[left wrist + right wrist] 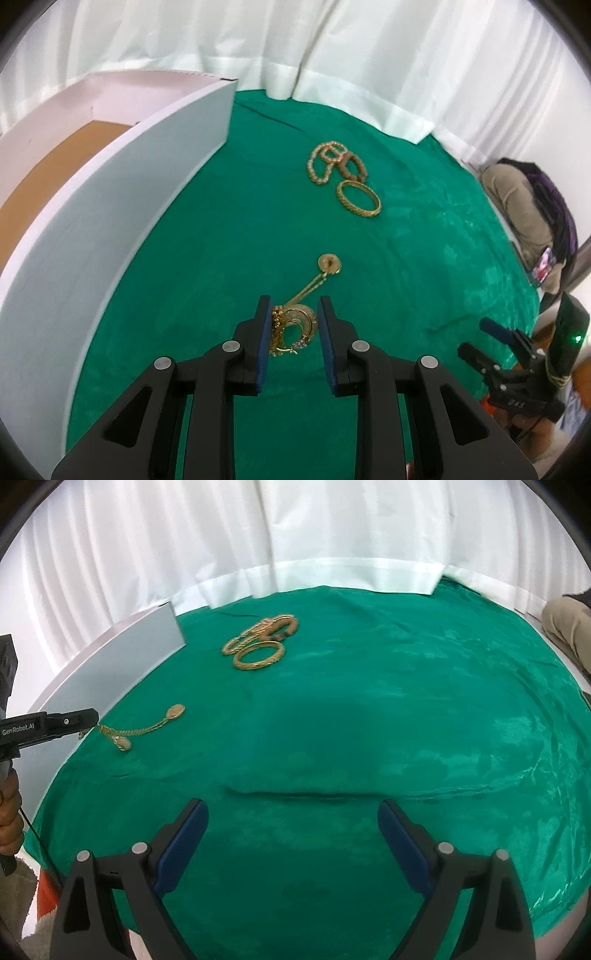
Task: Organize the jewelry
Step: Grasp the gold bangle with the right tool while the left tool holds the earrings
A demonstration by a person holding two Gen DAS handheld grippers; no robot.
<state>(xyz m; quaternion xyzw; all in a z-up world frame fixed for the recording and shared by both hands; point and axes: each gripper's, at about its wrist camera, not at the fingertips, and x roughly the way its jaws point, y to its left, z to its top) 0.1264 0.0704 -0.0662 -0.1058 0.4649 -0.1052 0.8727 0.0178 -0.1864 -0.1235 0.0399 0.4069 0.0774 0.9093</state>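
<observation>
Left tool (291,308) low over the green cloth (229,258), jaws part open, straddling the bunched end of the gold necklace (295,325). Pads either side of the pile, near touching but not clamped; nothing held yet. Chain runs forward from the pile to a round pendant (329,264) lying flat on the cloth ahead of the tips.

Right tool (291,812) hovers wide open over bare cloth, well apart from all jewelry, holding nothing. In its view the left tool shows at the left edge with its tips at the necklace end.

Other jewelry: gold bangle (359,198) and bead bracelets (334,160) further back, touching each other in one cluster, well apart from the necklace. White box (110,206) stands open just left of the necklace, brown floor inside, looks like the drop spot. White curtain (332,44) behind.

Step, judged: grasp phase on the necklace, first item or an early one, since bangle and beads are untouched on the cloth. Box contents mostly hidden, can't tell if anything is in it.

Next move calls for: close jaws on the bunched chain, catching enough strands so it doesn't slip, then lift high enough that the trailing pendant clears the box wall, swing left, release inside. Risk: pendant drags or snags on the cloth or the rim.
</observation>
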